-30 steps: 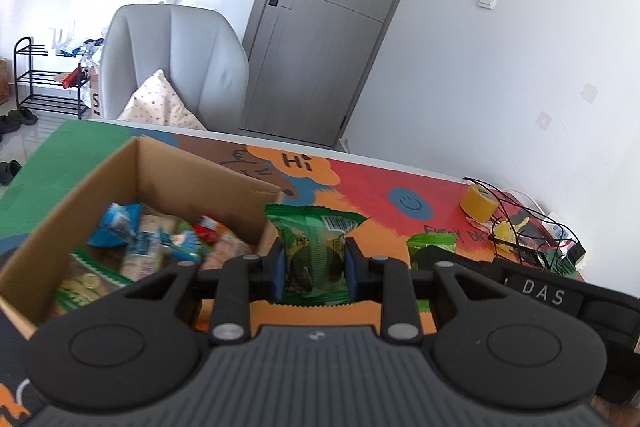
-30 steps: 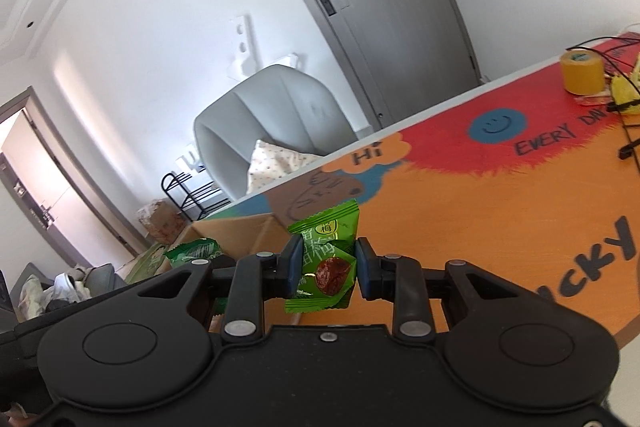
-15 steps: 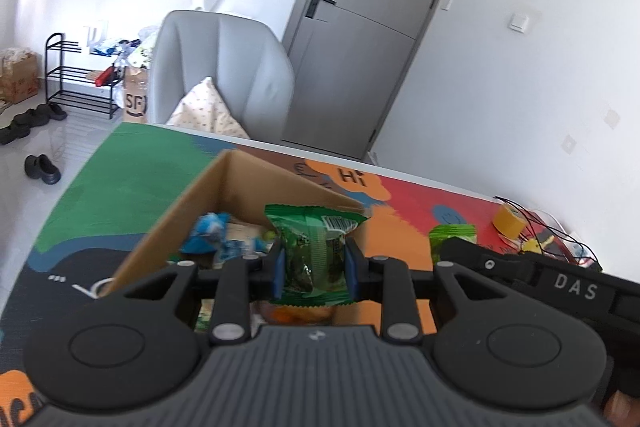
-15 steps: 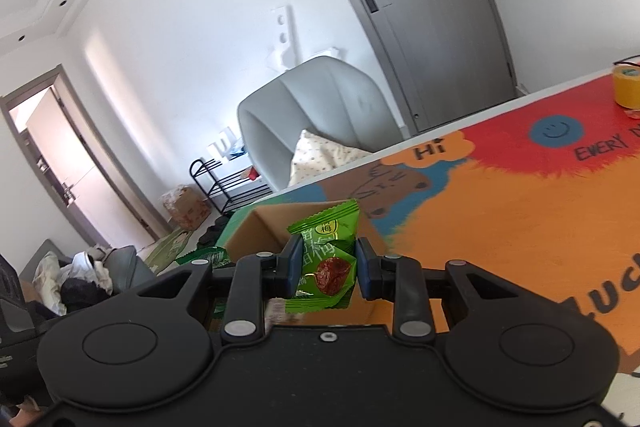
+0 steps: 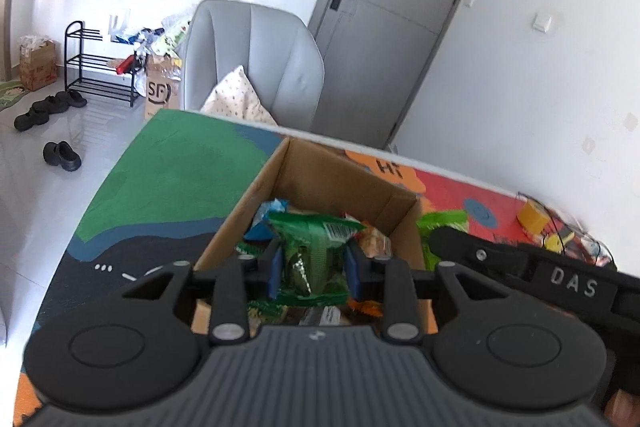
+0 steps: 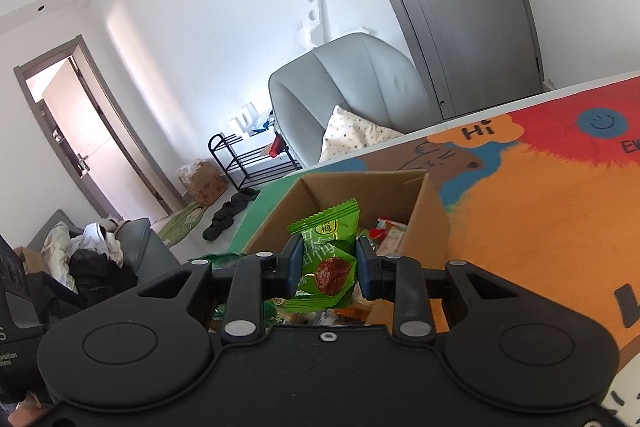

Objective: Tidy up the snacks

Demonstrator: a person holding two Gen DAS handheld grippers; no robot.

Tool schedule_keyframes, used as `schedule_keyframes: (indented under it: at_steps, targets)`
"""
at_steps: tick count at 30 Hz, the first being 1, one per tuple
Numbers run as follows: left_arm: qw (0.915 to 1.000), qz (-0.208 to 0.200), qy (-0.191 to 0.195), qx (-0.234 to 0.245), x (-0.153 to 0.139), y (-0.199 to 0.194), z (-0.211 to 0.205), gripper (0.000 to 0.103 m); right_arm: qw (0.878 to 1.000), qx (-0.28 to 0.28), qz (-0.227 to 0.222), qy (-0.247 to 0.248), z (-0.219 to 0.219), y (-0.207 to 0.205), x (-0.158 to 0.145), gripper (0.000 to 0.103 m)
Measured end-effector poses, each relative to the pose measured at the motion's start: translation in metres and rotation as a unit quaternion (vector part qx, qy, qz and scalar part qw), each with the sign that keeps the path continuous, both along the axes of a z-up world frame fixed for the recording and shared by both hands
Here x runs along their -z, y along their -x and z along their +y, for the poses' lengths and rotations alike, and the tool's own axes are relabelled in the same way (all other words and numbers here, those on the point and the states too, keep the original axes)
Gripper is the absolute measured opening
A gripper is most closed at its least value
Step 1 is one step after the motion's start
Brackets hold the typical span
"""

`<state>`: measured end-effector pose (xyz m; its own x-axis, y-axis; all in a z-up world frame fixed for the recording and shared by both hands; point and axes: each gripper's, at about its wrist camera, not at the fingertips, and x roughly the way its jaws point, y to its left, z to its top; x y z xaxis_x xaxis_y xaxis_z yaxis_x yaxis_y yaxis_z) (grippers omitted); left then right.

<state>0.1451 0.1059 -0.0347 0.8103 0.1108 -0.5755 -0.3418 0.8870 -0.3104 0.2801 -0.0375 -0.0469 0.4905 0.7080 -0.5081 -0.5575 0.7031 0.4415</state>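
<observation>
An open cardboard box holding several wrapped snacks stands on the colourful table mat. My left gripper hovers over the box's near part with a dark green snack packet between its blue pads; its jaws are opening, and the pads still touch the packet. My right gripper is shut on a light green plum packet, held above the same box near its near edge. The box's near wall is hidden behind both grippers.
The right gripper's black housing marked DAS reaches in close on the right of the left wrist view. A yellow tape roll and a wire basket sit at the table's far right. A grey armchair stands behind the table.
Both grippers have swung left with their packets and now hang over the box instead of beside it. The left gripper's packet sits a little looser between the pads.
</observation>
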Motion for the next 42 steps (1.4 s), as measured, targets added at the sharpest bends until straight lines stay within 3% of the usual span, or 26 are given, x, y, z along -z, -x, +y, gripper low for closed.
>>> schedule_keyframes:
  at_steps: [16,21,31,42]
  targets:
    - [0.9998,-0.011,0.014,-0.010,0.000,0.006,0.015,0.050,1.000,0.001,0.015,-0.006,0.018,-0.011,0.007,0.030]
    - [0.9996,-0.007,0.017,-0.021,0.002,0.006,0.023,0.054,0.999,-0.003,0.033,-0.034,0.018,-0.017,0.009,0.048]
    - [0.9995,-0.010,0.014,-0.027,0.002,0.009,0.020,0.075,0.999,0.024,0.041,-0.018,-0.006,-0.008,0.011,0.059]
    - [0.9999,0.000,0.005,-0.014,-0.002,0.018,0.003,0.088,0.998,0.057,0.027,-0.014,-0.048,0.010,0.004,0.084]
